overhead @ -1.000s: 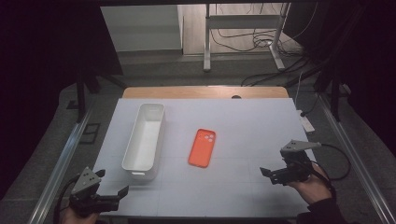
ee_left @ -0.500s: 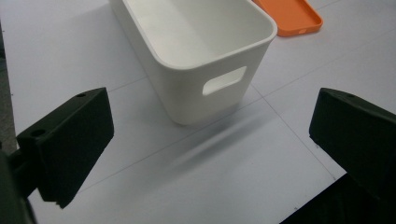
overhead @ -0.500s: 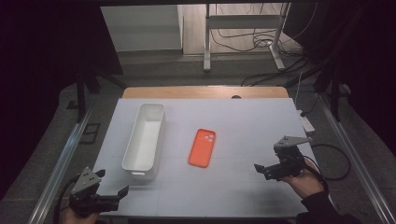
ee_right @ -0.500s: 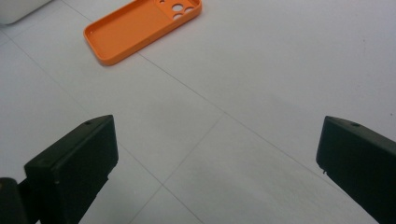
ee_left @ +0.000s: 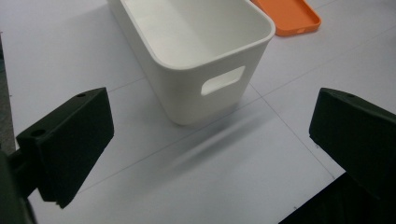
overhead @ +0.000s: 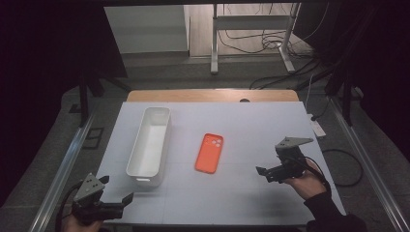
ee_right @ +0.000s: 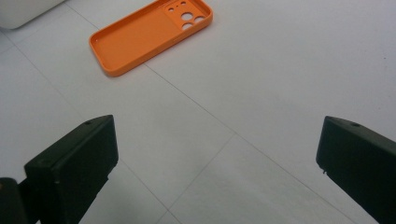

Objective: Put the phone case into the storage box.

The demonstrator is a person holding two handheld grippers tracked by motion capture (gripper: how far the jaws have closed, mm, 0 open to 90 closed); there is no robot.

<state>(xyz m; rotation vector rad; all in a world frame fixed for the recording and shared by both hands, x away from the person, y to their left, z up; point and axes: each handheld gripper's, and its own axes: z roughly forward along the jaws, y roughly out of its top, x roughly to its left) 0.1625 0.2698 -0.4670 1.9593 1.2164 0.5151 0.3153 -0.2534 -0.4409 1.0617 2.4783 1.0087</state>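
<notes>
Right hand-held gripper (overhead: 263, 172): at about 4 o'clock on the surface (overhead: 251, 125), jaws spread wide, nothing between them, aimed toward the phone case.
Left hand-held gripper (overhead: 126, 199): at about 7 o'clock by the near edge, jaws wide apart, empty, facing the bin's near end.
Phone case (overhead: 209, 152): orange, lying flat near the centre, open side up, camera cut-outs at the far end; well apart from both grippers.
Handling: probably light, thin and bendy, likely rubbery rather than slippery; hardly fragile.
Hold: best across the two long rims near the middle, or a pinch on one raised side wall.
Bin (overhead: 150, 145): white, at 9 o'clock of the case, empty, handle slot in its near end.
Writing: no brand, label or lettering readable anywhere.
</notes>
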